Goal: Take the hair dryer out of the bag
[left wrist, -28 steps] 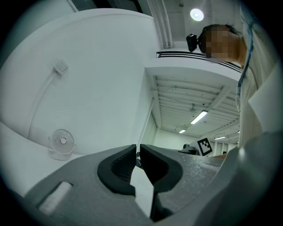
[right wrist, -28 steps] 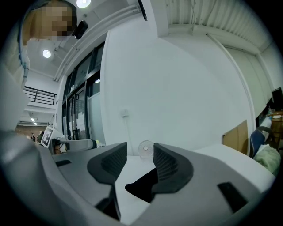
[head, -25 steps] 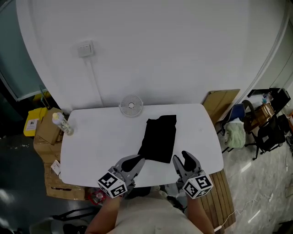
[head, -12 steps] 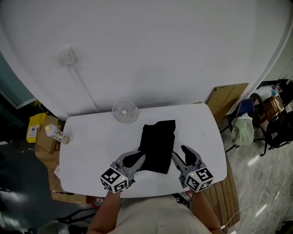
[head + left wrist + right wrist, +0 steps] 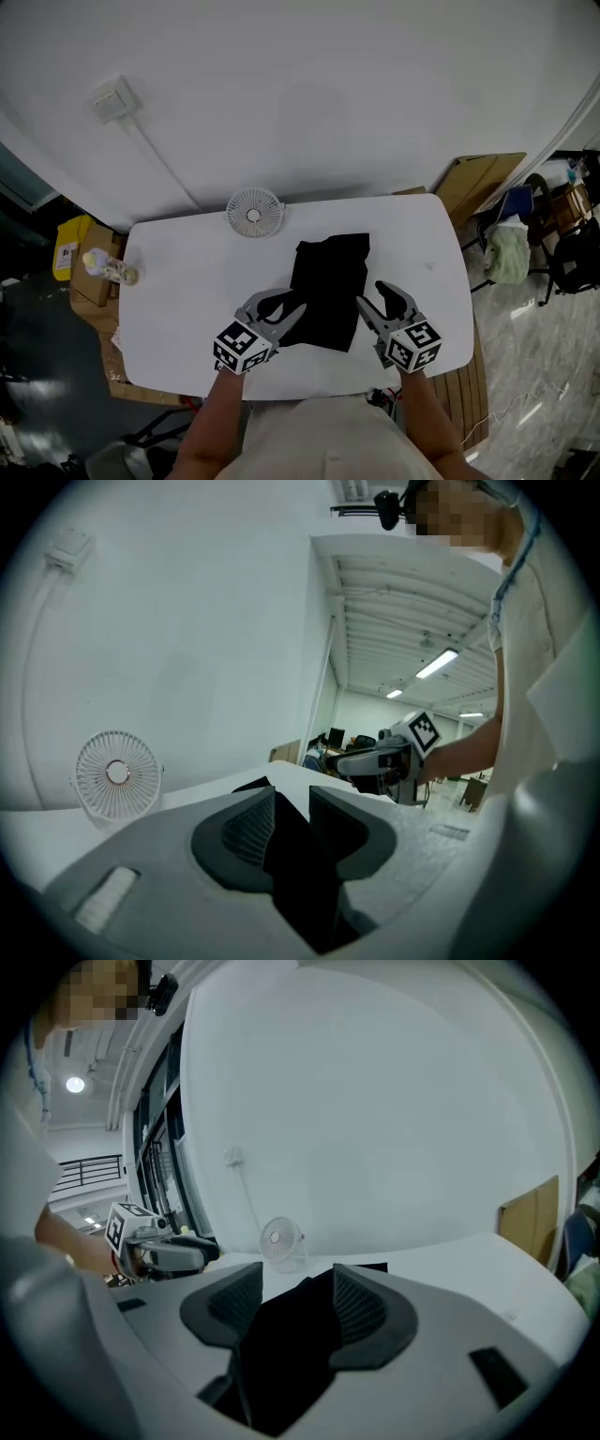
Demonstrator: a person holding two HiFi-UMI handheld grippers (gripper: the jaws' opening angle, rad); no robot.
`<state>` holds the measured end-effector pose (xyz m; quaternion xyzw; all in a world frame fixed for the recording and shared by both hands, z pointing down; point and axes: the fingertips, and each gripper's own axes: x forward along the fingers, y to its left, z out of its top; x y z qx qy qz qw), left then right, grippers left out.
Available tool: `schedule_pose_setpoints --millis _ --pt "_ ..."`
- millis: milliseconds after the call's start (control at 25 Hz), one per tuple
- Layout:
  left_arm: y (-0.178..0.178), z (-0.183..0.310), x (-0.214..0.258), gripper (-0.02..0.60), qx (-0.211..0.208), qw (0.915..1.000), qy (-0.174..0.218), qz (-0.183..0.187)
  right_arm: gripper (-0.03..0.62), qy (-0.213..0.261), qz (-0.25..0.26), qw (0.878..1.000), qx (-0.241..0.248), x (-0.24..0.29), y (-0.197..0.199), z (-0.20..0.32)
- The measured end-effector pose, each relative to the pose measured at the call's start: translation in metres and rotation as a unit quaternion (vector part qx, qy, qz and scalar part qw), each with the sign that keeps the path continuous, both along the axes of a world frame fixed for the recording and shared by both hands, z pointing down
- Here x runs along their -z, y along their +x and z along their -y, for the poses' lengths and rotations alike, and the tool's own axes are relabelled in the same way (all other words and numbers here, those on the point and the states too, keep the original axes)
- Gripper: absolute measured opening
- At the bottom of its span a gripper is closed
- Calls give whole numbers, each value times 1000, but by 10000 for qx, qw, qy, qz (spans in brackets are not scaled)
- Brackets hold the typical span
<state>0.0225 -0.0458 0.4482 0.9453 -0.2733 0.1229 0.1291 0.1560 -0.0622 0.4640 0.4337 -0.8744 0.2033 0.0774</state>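
1. While the hair dryer is nowhere in sight, presumably inside the black bag (image 5: 330,298) lying flat on the desk (image 5: 183,295), nothing of the task looks done yet.
2. The left gripper (image 5: 285,307) and right gripper (image 5: 372,298) flank the bag's near end. Both pairs of jaws have just been opening and stand apart, the left narrowly, with nothing clamped.
3. The bag looks like soft, matte cloth, roughly rectangular; the desk is smooth, white and round-cornered.

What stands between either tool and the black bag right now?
Nothing visible. The left tool and right tool, whose jaws have just been opening with nothing gripped, hover at the near corners of the bag. The fan stands beyond its far end.
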Motion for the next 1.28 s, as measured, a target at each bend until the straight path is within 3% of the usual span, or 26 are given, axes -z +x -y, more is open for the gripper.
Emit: schedule_pose_setpoints --millis 200,360,560,760,880,1080,1280 --pt "-21 -6 -44 129 -332 9969 -461 543 229 -378 -282 9985 284 -36 -24 -7" --pt "-41 -20 -83 129 -399 9905 -965 890 229 -916 -263 9954 95 -72 -30 -20" --pt "-56 -23 -115 129 -263 9843 -1450 975 229 -1433 -194 9893 183 -101 -35 -36" --pt "-59 -3 -131 129 -16 9821 -1640 932 229 -1596 -413 9850 520 -118 -65 -29" --pt "-58 12 -134 127 111 9813 -1676 939 229 -1677 -651 9835 187 -125 -56 -8" --pt "-53 35 -135 120 234 9814 -1724 809 229 -1755 -783 9775 -864 -122 -4 23" --pt "-44 60 -147 95 383 9775 -1951 706 229 -1964 -498 9727 -1136 -131 24 44"
